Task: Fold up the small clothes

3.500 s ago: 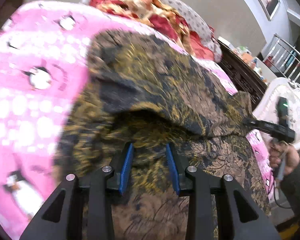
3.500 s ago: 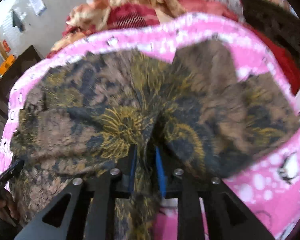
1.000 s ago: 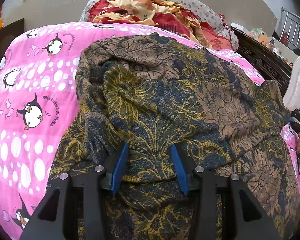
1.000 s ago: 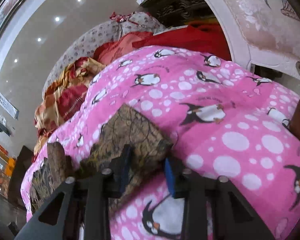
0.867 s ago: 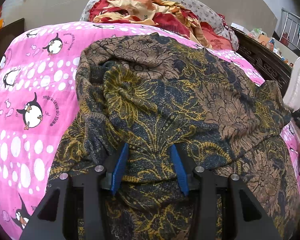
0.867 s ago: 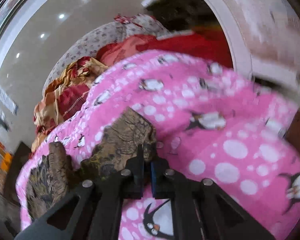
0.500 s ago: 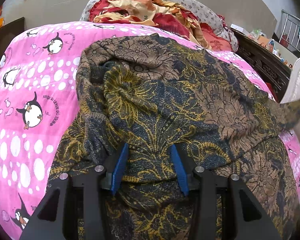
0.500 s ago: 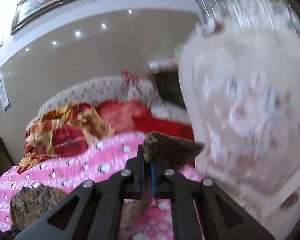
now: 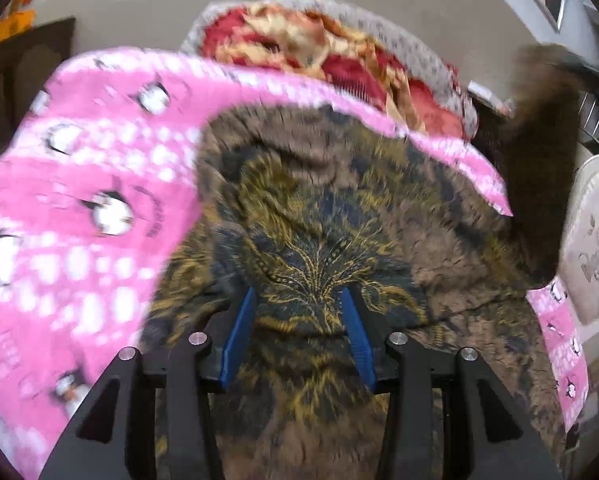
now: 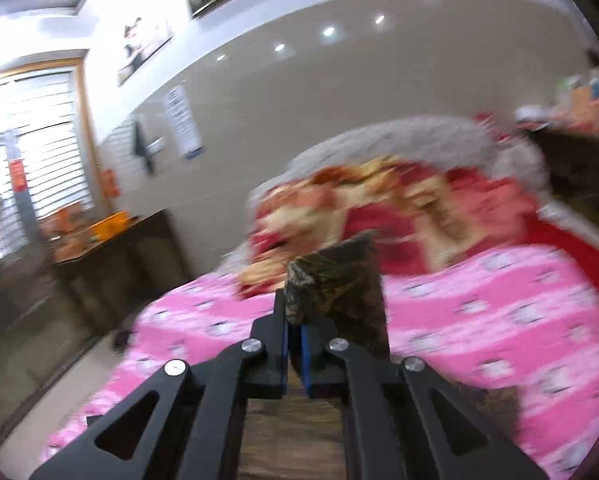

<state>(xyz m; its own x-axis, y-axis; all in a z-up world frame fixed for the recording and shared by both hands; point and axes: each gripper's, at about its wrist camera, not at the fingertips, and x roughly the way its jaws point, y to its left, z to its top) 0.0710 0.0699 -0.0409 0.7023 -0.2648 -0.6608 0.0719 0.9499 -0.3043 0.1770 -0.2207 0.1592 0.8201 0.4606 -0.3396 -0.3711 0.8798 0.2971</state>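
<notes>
Pinching a thick fold of a brown, gold and dark-blue patterned garment, the left gripper holds its blue pads partly apart with the bunched cloth pressed between them, the fabric spilling forward from the fingers and back beneath the black frame. Ahead of that gripper and to either side, the garment lies spread over a pink blanket printed with penguins and white dots, which covers the bed. Beyond the blanket, straight ahead of the left gripper, sits a heap of red and cream bedding against a pale patterned pillow. To the upper right of the left gripper, one end of the garment rises off the bed as a dark, blurred column of cloth toward a black tool at the frame's edge. From the other side, the right gripper is clamped on a corner of the same garment, its pads nearly together with only a thin edge of cloth between them; the corner stands up just past the fingertips, and more cloth hangs below the frame. Ahead of the right gripper stretch the pink blanket and the red bedding, with a dark wooden cabinet off to its left under a window with blinds. Both views are smeared with motion blur.
</notes>
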